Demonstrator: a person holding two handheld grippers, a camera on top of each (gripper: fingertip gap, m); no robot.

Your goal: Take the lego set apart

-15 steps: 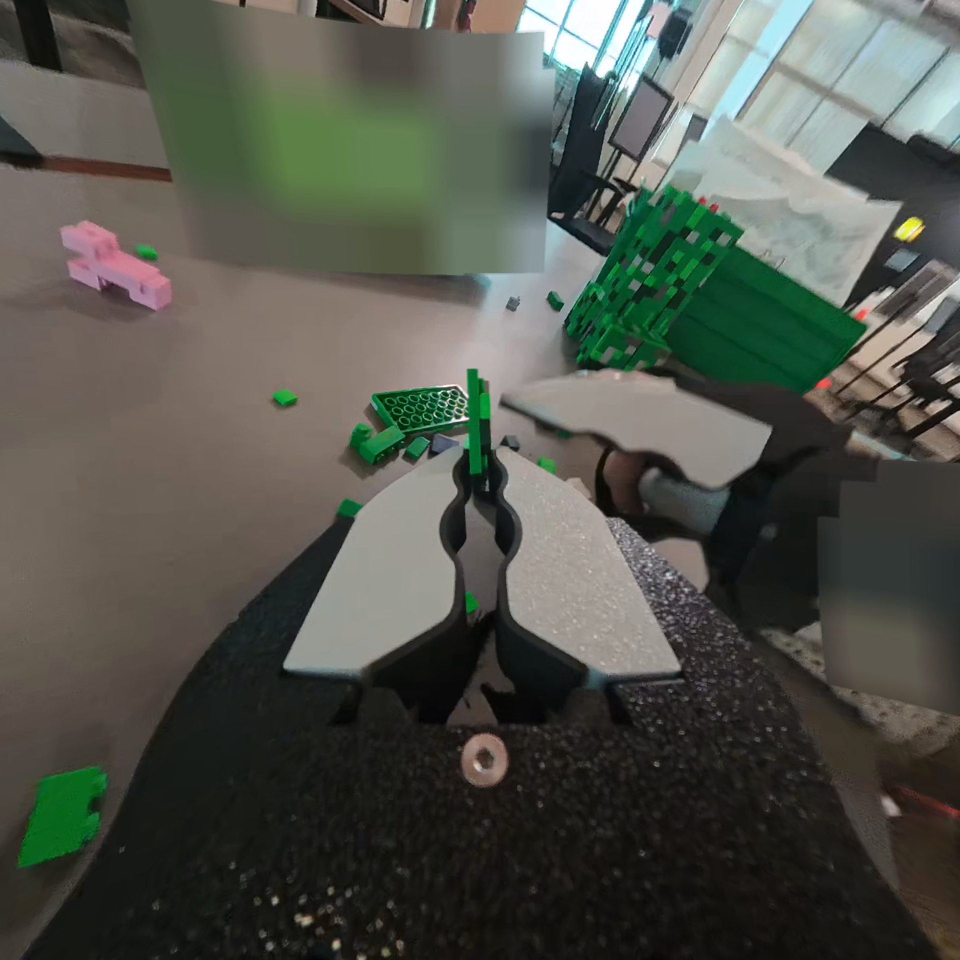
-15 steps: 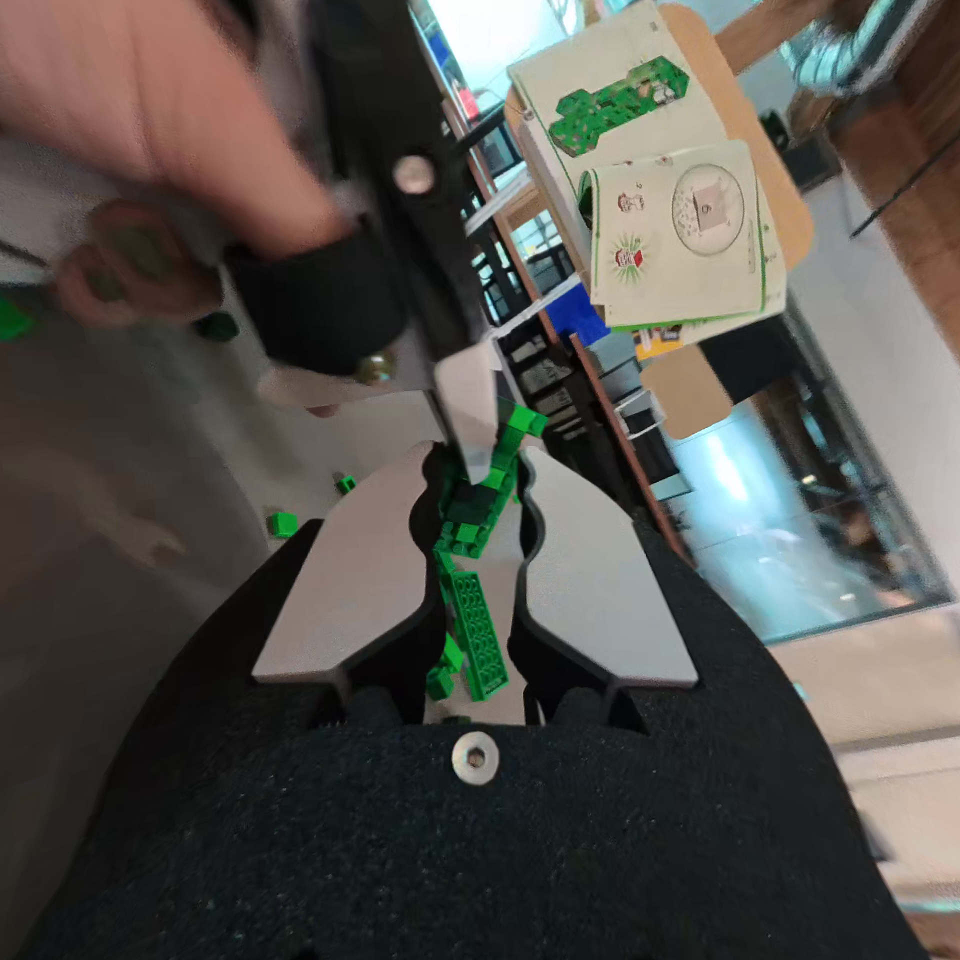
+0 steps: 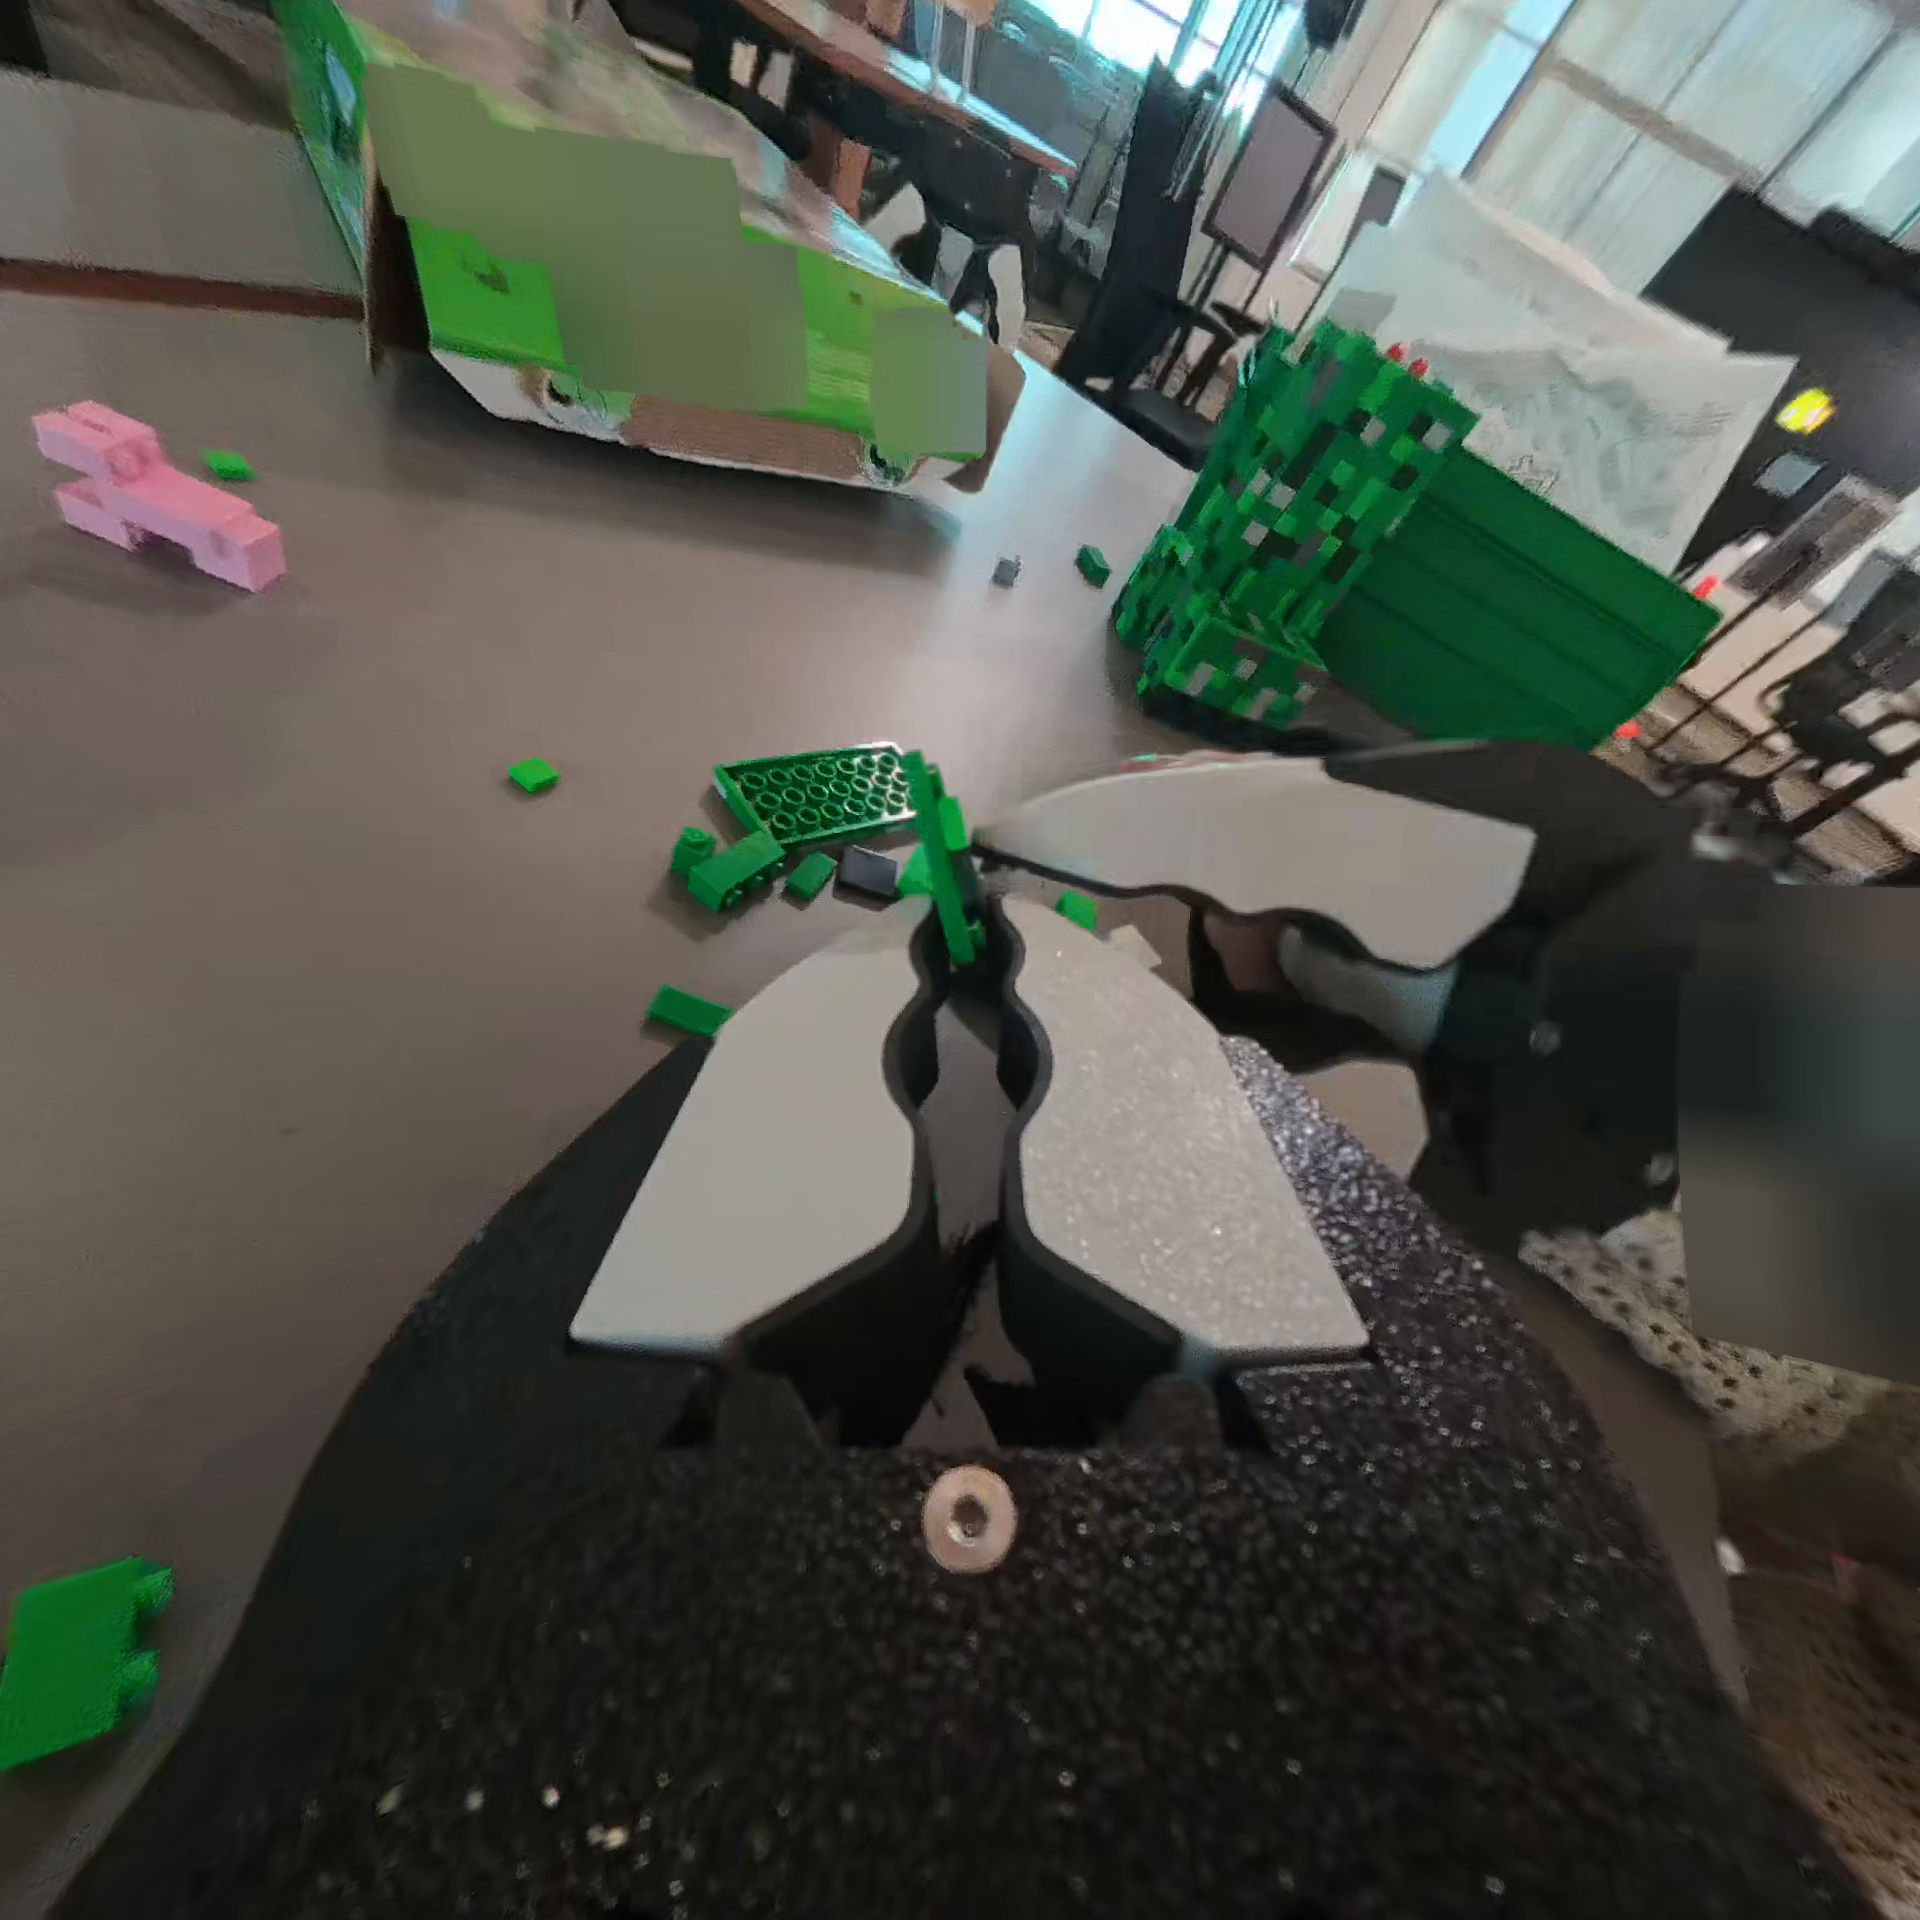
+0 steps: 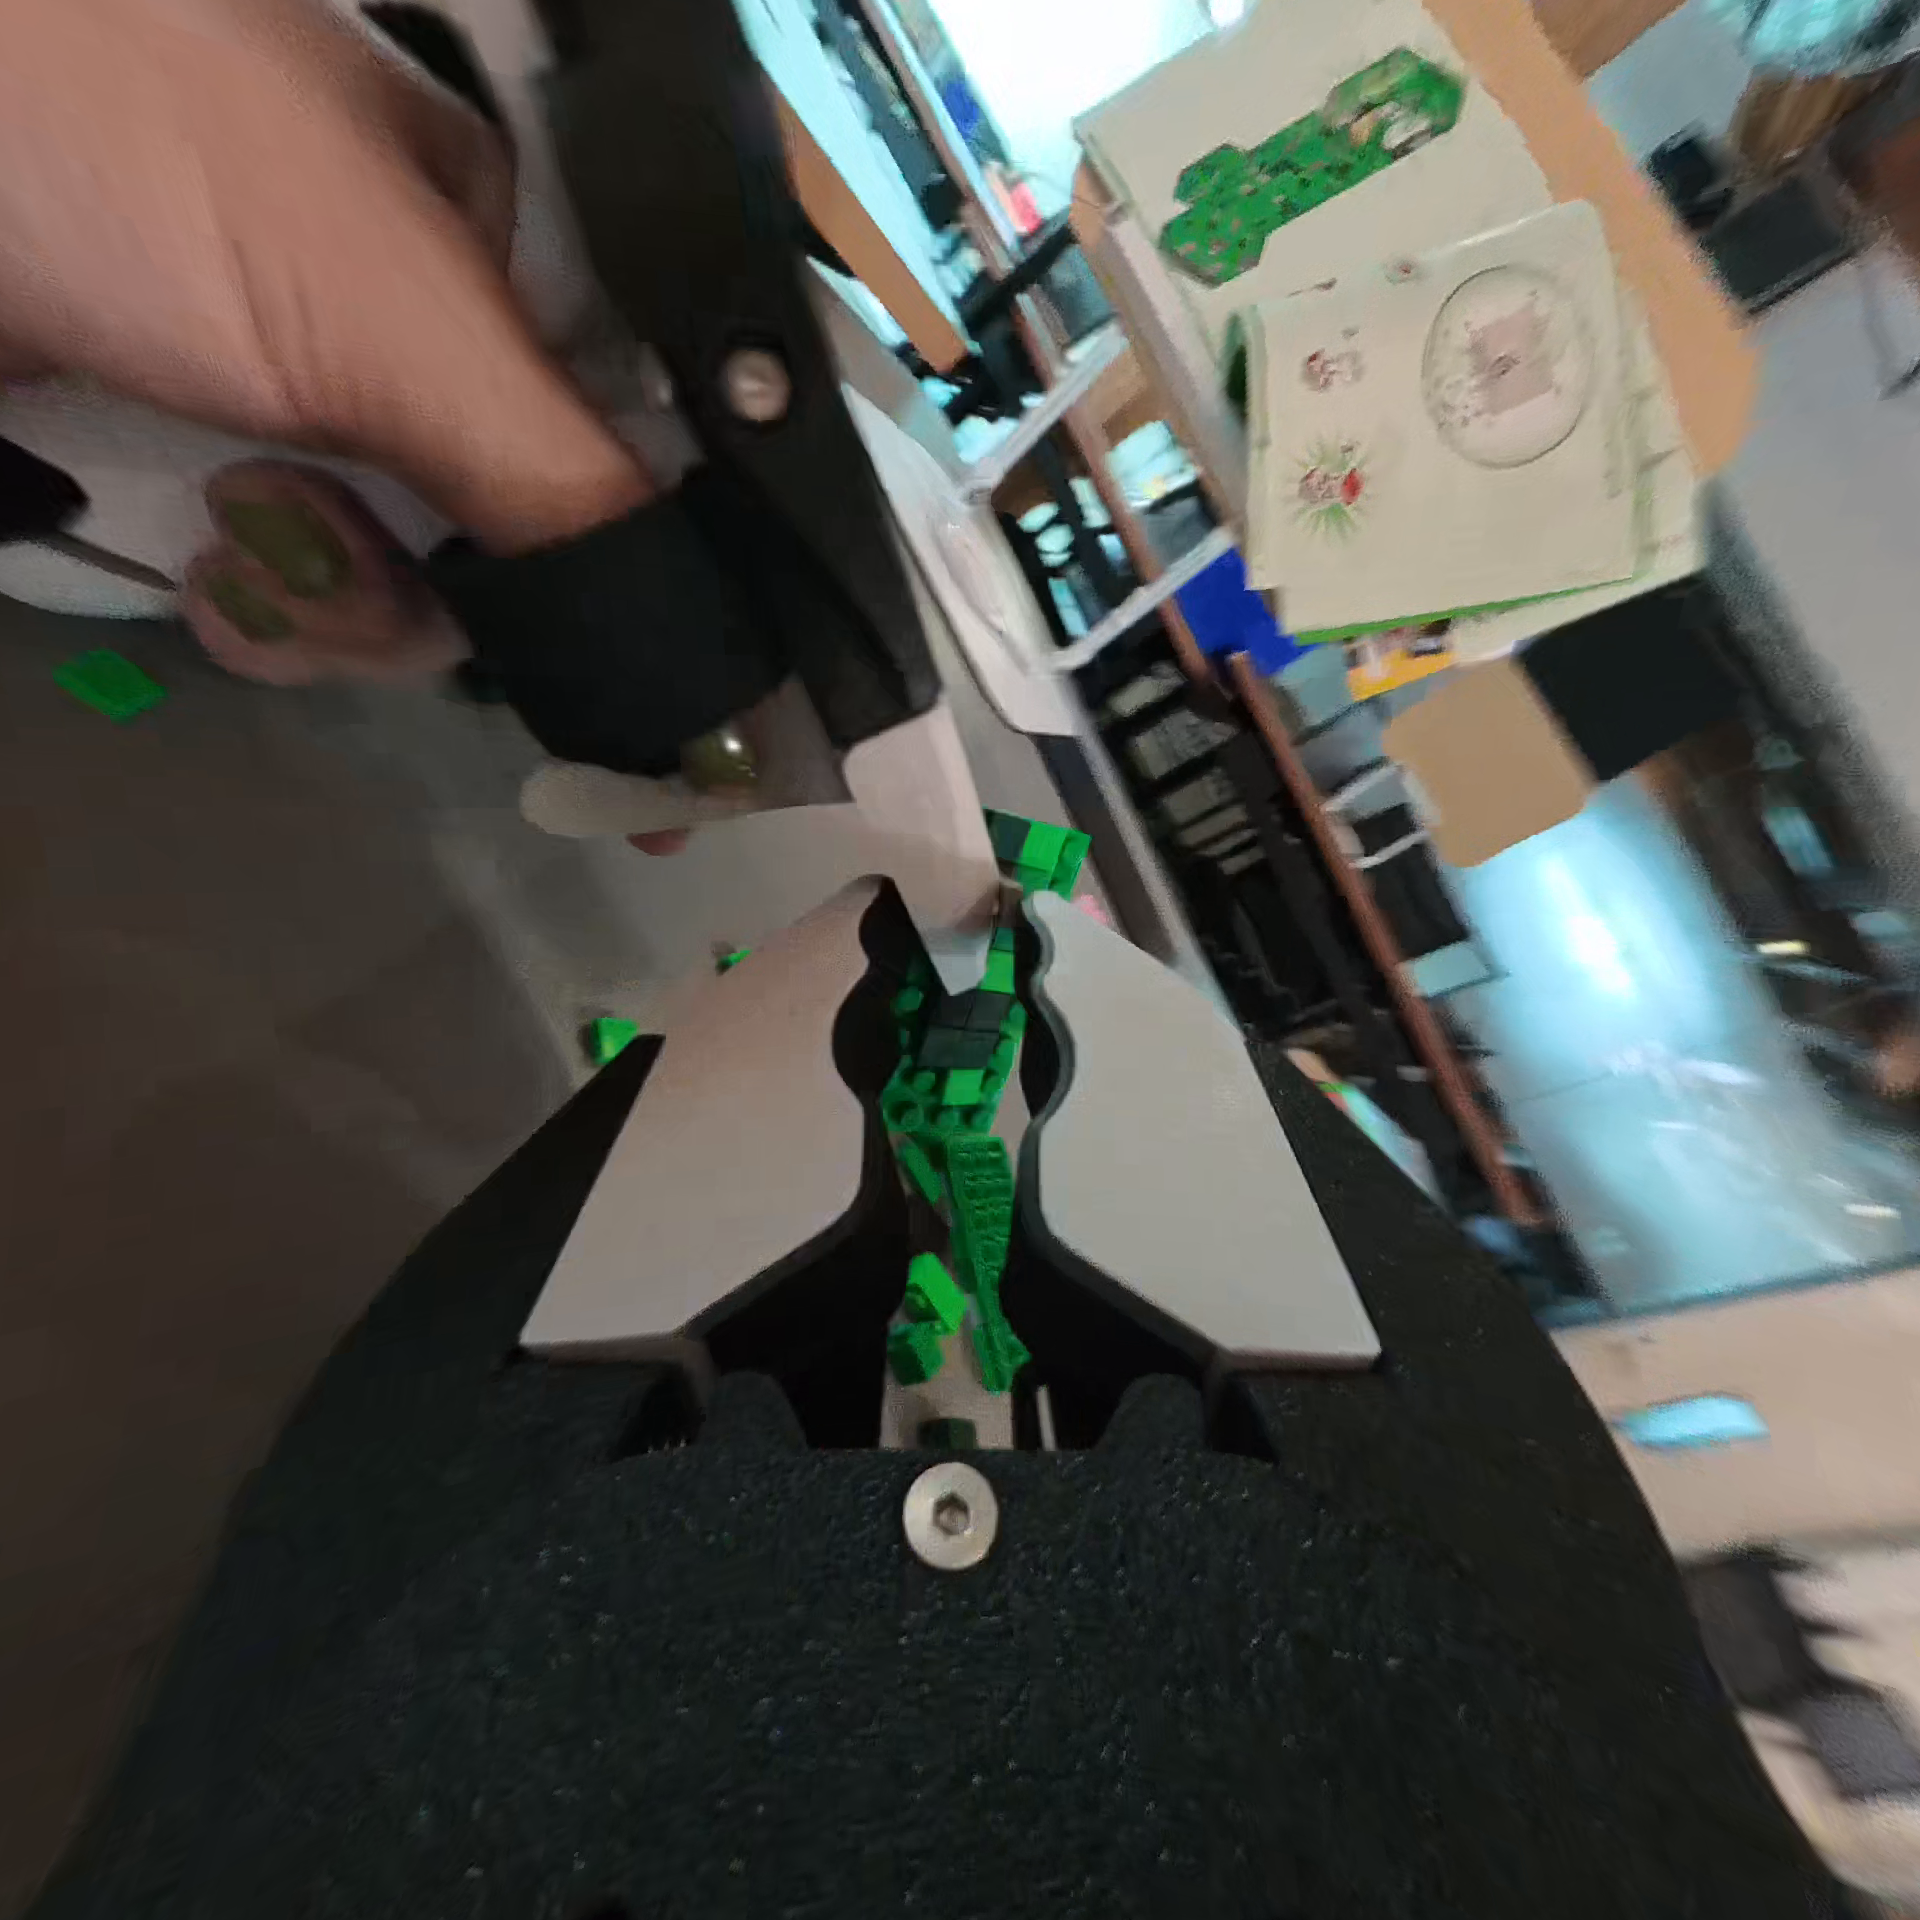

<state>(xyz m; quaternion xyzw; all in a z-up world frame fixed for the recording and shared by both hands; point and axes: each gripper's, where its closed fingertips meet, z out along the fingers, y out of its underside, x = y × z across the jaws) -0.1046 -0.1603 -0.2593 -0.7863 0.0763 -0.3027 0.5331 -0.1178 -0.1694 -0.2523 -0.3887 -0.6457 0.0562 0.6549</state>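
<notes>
A thin green lego piece (image 3: 943, 864) stands edge-on and leans left between my left gripper's (image 3: 966, 923) tips, which are shut on its lower end. My right gripper (image 3: 1247, 852) reaches in from the right, and its tip meets the same piece. In the right wrist view the right gripper (image 4: 961, 902) is closed around the green and dark green piece (image 4: 987, 1003). The left gripper's finger (image 4: 925, 821) wedges in from the upper left, held by a hand (image 4: 260, 312). A large green pixel-patterned lego model (image 3: 1299, 540) stands at the back right.
Loose green bricks and a studded wedge plate (image 3: 816, 795) lie on the grey table (image 3: 312, 935) just beyond the tips. A pink lego figure (image 3: 156, 509) lies at the far left, and a green cardboard box (image 3: 468, 291) lies behind. A green brick (image 3: 73, 1662) sits near left.
The held green piece has tipped from upright to leaning left. The right gripper's finger has dropped lower against it. Both views have shifted slightly.
</notes>
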